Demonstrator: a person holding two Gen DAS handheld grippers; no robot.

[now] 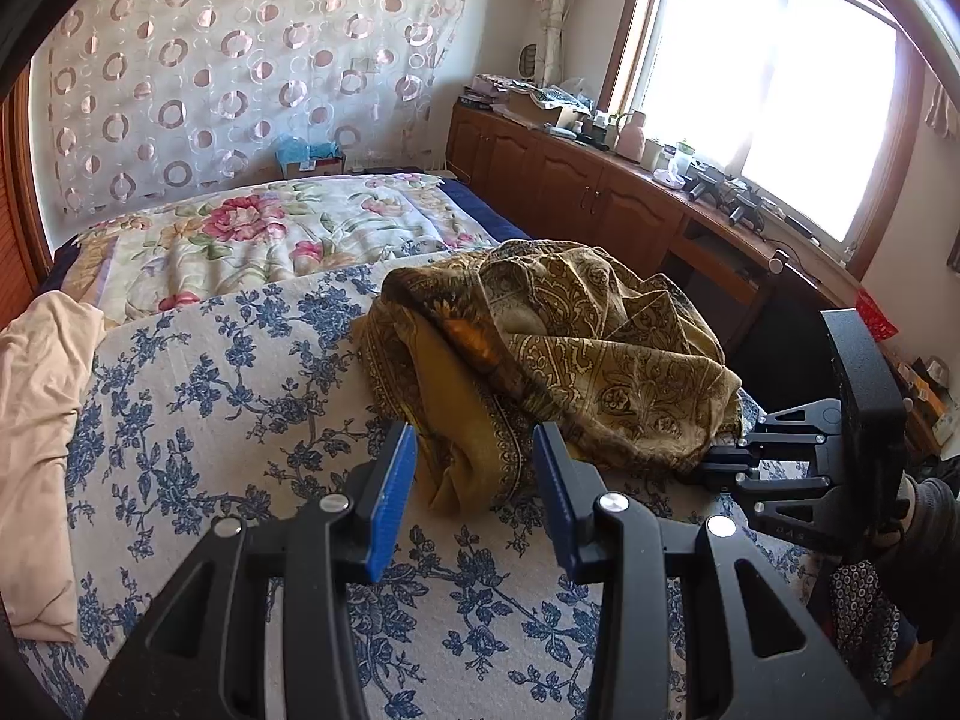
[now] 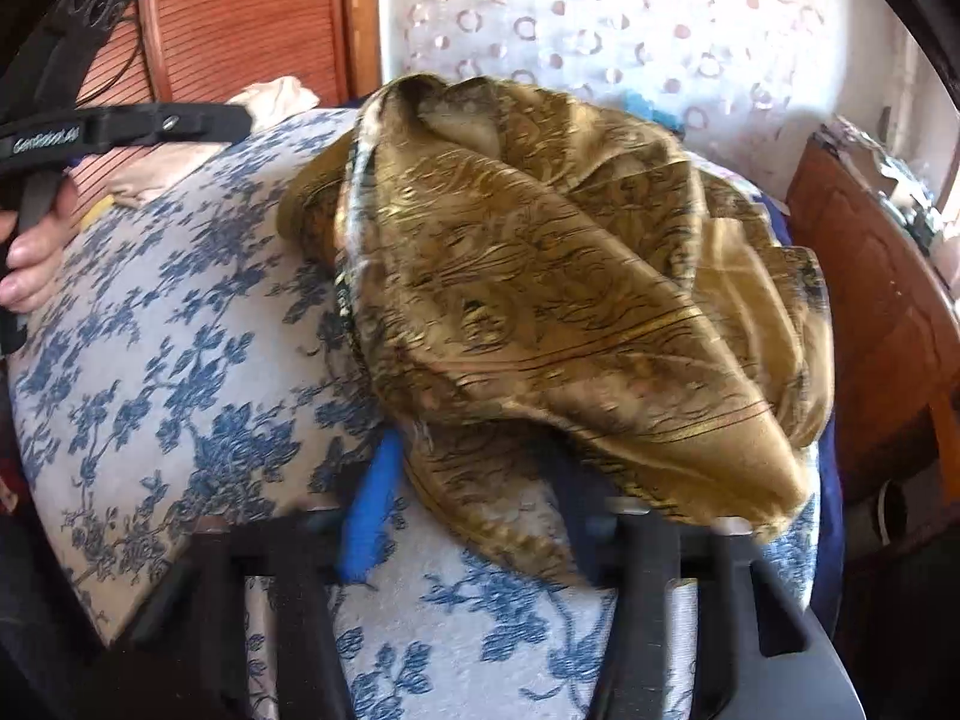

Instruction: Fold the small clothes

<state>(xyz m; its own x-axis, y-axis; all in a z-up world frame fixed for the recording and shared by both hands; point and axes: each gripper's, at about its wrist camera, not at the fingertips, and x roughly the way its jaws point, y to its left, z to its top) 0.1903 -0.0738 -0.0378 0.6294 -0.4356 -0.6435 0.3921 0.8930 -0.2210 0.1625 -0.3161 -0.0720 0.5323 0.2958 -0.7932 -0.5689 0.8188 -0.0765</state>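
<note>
Item: gold paisley scarf, crumpled in a heap on the blue-flowered bedspread, near the bed's edge by the wooden cabinets; no fold begun, by the look of it. Long axis: none legible, the heap being roughly round, with a bordered hem trailing toward the left gripper. That gripper hovers just short of the hem, jaws spread, nothing between them. Right gripper lies low at the heap's far side, its tips under the cloth's overhang (own view blurred; one blue pad shows, the other is hidden); jaws pressed together, whether on cloth cannot be told. Nearer: both about equally close, from opposite sides.
</note>
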